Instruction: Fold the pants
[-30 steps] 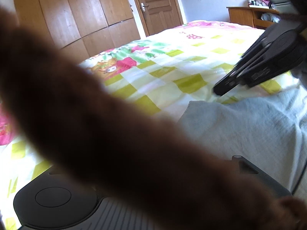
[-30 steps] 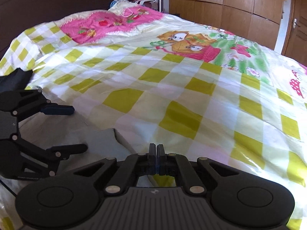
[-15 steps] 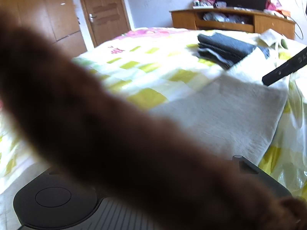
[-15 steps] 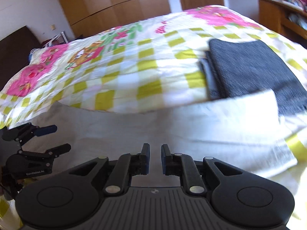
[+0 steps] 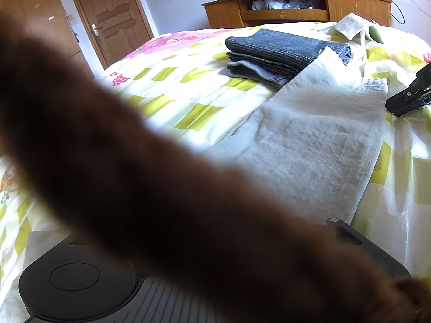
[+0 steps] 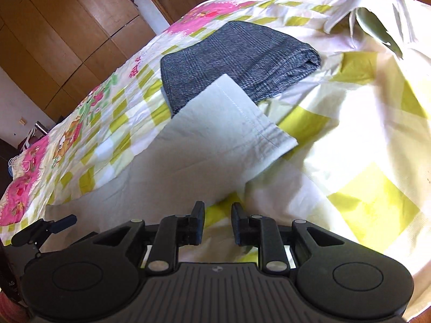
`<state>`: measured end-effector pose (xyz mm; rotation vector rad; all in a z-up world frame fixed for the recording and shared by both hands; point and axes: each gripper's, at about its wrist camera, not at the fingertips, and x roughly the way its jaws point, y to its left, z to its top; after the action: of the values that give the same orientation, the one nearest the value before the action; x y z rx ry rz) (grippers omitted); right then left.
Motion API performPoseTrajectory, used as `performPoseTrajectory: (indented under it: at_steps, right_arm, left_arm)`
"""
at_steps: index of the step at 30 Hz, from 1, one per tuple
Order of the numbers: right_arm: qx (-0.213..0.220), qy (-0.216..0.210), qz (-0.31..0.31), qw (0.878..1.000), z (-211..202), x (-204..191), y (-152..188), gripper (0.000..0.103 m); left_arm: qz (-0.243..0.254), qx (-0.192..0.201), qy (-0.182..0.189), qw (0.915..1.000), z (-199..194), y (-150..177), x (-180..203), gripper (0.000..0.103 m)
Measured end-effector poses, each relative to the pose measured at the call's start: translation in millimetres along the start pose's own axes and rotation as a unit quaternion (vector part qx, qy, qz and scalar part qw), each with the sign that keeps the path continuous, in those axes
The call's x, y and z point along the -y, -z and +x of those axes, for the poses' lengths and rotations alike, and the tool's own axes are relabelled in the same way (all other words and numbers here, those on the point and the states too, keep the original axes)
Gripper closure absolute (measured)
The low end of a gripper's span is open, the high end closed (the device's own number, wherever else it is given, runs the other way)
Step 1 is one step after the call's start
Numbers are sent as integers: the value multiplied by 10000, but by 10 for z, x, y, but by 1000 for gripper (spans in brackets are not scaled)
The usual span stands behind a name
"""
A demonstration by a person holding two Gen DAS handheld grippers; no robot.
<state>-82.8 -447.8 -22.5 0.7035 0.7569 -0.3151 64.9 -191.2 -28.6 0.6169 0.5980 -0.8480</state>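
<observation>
Pale grey pants [image 6: 215, 123] lie spread on the bed, one hemmed leg end resting on a folded dark grey garment [image 6: 237, 59]. My right gripper [image 6: 217, 223] hovers open just short of that leg, with nothing between its fingers. The same pants [image 5: 309, 145] fill the middle of the left wrist view, where a black tip of the right gripper's fingers [image 5: 404, 99] shows beside them at the right edge. My left gripper [image 6: 80, 226] stands at the pants' far-left end with its fingers apart. In its own view a blurred brown shape [image 5: 161, 188] hides its fingers.
The bed carries a yellow-checked quilt [image 6: 363, 188] with pink cartoon prints. A pale cloth with a green piece [image 6: 371, 24] lies at the foot. Beyond the bed are a wooden cabinet [image 5: 296, 8], a door [image 5: 107, 18] and a wardrobe [image 6: 67, 27].
Both views have swung from the head of the bed towards its foot. My right gripper went from shut to wide open. The folded dark garment and the pants' leg end came into view.
</observation>
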Motion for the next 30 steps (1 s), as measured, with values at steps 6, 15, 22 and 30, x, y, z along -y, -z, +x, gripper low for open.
performPoseTrajectory:
  at_steps: [6,15,22,30]
  right_arm:
    - [265,-426,944,9943,113,213,-52,61]
    - [579,-887,1732,9792,313,297,-176,58]
    - [472,-892,1557,9826,638,101,-234,82]
    - [1556,-841,1532,9722,36,217,-442,82]
  left_arm:
    - [48,-80,40,9999,49,-65,145,36]
    - [54,-185,11,9998,67,-101,169,36]
    - [29,-213,-41,9998,56,-135,175,36]
    - [-97,72,125,9998,-24,-260,309,31]
